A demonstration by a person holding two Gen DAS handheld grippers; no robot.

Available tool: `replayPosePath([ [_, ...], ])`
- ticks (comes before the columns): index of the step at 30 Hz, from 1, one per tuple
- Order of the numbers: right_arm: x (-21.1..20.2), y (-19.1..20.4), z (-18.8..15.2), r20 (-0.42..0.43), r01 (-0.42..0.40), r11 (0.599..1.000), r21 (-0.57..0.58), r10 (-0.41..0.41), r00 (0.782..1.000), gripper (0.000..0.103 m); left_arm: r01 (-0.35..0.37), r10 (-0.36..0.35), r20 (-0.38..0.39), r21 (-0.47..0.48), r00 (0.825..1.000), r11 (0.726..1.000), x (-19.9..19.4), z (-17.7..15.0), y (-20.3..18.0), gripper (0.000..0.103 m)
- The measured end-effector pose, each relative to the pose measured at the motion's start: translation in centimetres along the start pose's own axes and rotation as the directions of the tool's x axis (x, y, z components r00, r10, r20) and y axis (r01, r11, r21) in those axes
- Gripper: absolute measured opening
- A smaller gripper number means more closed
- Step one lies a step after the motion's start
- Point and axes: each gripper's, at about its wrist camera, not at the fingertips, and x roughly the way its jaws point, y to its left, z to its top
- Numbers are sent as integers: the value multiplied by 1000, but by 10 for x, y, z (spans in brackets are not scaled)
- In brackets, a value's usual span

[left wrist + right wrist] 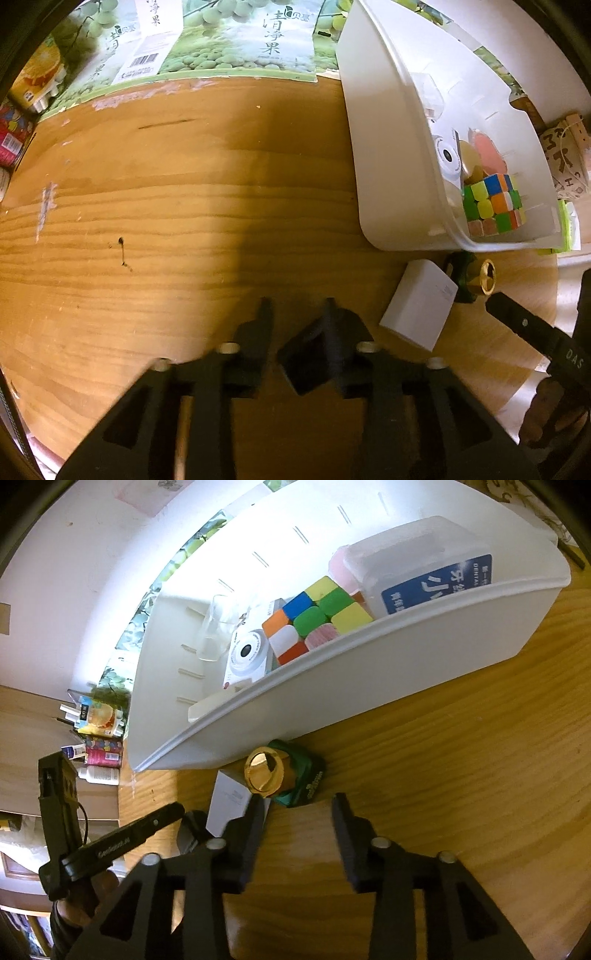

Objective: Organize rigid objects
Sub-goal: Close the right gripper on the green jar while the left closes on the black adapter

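Right gripper is spread and empty; left gripper is pinched, maybe on something dark. The bottle at 12 o'clock looks glassy and slick, so grab its body.

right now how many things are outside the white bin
3: white box and gold-capped green bottle beside the bin; small black block in the left gripper. Others may be hidden.

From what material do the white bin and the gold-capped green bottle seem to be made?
White bin: probably plastic, smooth and slightly translucent, since light glows through its wall. Green bottle: likely glass or hard plastic, dark and glossy. Its gold cap mirrors light, so metal or metallised plastic.
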Motion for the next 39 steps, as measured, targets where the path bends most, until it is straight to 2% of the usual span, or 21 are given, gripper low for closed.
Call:
replayPosePath([
  [1,4,4,0,2,-1,1000,0,1,1000,46,0,0,8,5,1000,1000,-3,-3,-1,49],
  [3,9,11,0,7,1,1000,-3,-1,1000,50,-3,3,14,26,1000,1000,-8,-5,-6,50],
  [8,17,20,3,27,4,1000,-18,-4,1000,55,-51,50,17,112,999,992,-15,-24,-15,72],
  [10,20,22,4,34,8,1000,-18,-7,999,56,-79,77,15,162,997,984,-15,-31,-22,75],
  [16,35,33,6,43,47,999,-23,-46,998,56,-169,175,4,272,985,947,-4,-46,-35,76],
  [20,43,41,8,61,81,996,-36,-79,995,56,-188,202,-10,318,979,929,4,-51,-42,76],
  [30,51,48,10,103,113,993,-35,-109,989,56,-165,196,-48,370,979,914,27,-49,-53,76],
  [32,52,50,10,105,123,991,-45,-118,988,51,-158,192,-54,375,980,913,29,-47,-55,76],
  [34,53,50,10,108,128,991,-47,-122,987,51,-155,192,-62,380,979,912,32,-47,-57,75],
  [39,54,50,10,115,128,991,-47,-122,986,51,-153,182,-35,406,983,901,31,-46,-67,73],
])
